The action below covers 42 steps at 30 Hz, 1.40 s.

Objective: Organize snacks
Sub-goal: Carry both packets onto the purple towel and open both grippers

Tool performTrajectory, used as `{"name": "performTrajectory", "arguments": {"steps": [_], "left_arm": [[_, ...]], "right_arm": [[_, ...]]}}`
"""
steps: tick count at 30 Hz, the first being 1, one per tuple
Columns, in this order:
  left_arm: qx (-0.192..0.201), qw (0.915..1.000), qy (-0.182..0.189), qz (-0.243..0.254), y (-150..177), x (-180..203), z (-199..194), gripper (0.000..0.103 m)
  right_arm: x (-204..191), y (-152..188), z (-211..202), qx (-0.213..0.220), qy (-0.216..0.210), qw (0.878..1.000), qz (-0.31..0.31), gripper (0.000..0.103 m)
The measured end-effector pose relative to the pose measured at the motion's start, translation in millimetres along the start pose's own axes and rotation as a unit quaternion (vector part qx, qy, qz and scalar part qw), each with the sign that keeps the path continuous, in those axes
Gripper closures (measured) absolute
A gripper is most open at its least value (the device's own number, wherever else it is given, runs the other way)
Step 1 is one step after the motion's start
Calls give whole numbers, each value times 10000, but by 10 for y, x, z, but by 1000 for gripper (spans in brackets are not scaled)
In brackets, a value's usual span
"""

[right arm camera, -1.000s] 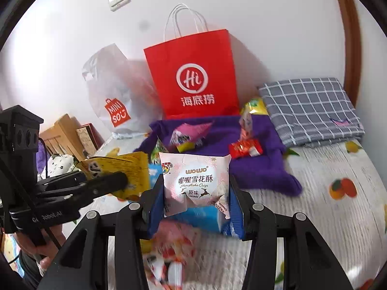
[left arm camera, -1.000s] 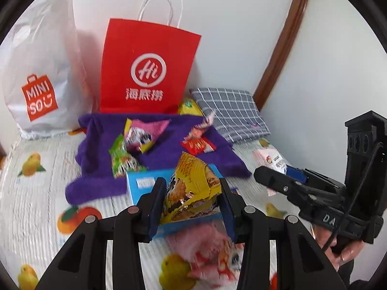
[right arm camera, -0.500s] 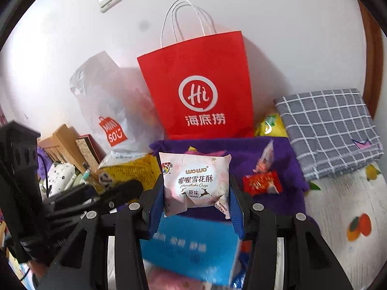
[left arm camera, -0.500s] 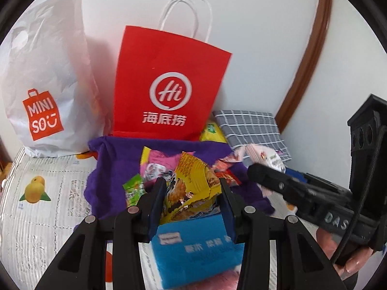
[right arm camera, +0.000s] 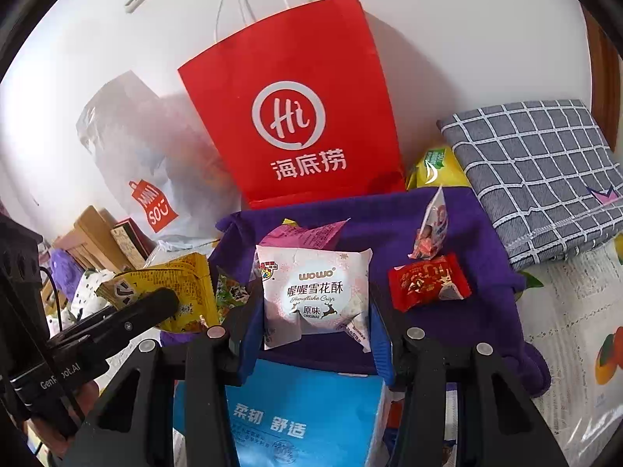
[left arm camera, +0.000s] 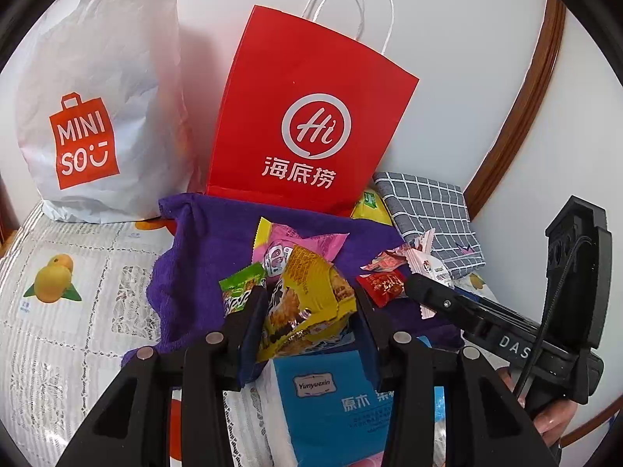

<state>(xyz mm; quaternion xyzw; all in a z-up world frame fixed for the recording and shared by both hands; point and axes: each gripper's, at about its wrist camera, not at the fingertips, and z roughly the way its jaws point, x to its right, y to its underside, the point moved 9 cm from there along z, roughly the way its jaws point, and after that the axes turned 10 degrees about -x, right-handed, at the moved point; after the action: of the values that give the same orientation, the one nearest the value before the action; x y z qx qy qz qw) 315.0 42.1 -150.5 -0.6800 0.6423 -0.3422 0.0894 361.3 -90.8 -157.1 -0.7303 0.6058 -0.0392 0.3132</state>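
Observation:
My left gripper (left arm camera: 307,311) is shut on a crumpled yellow snack packet (left arm camera: 307,299), held over the near edge of a purple towel (left arm camera: 202,241). My right gripper (right arm camera: 315,303) is shut on a white and pink snowflake crisp packet (right arm camera: 315,292), also above the purple towel (right arm camera: 479,241). On the towel lie a pink packet (left arm camera: 300,241), a green packet (left arm camera: 239,286), a red packet (right arm camera: 428,280) and a small upright candy packet (right arm camera: 434,225). The left gripper with its yellow packet (right arm camera: 175,292) shows at the left of the right wrist view.
A red paper bag (left arm camera: 307,116) and a white plastic bag (left arm camera: 93,97) stand against the wall behind the towel. A blue tissue pack (right arm camera: 303,420) lies just below both grippers. A grey checked pillow (right arm camera: 545,171) is at the right, a yellow packet (right arm camera: 436,167) beside it.
Both grippers have moved forward and down toward the purple towel and the red bag, each keeping its packet. The blue tissue pack has slid beneath them in view.

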Motion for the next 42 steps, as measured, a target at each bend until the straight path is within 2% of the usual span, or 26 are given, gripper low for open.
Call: {"name": "performTrajectory", "arguments": {"steps": [3,11,27,34,42], "left_arm": [[-31,10000,3,-36,6,-15,45,62],[-117,9997,89,-200,26,-95,135,62],[-266,9994,90,-192,50,-101,286,62],[-343,9993,116,-111,21,-28,357,62],[-441,9990,0,31,-3,107,452,62]], "right_arm": [[82,0,58,-71,135,9999,58,55],[230,-3,121,-202,169,9994,219,55],[518,93,485,-609,110,9960,647,53],[575,120,565,-793,38,9939,762,46],[516,101,500,-751,-70,9943,760,43]]}}
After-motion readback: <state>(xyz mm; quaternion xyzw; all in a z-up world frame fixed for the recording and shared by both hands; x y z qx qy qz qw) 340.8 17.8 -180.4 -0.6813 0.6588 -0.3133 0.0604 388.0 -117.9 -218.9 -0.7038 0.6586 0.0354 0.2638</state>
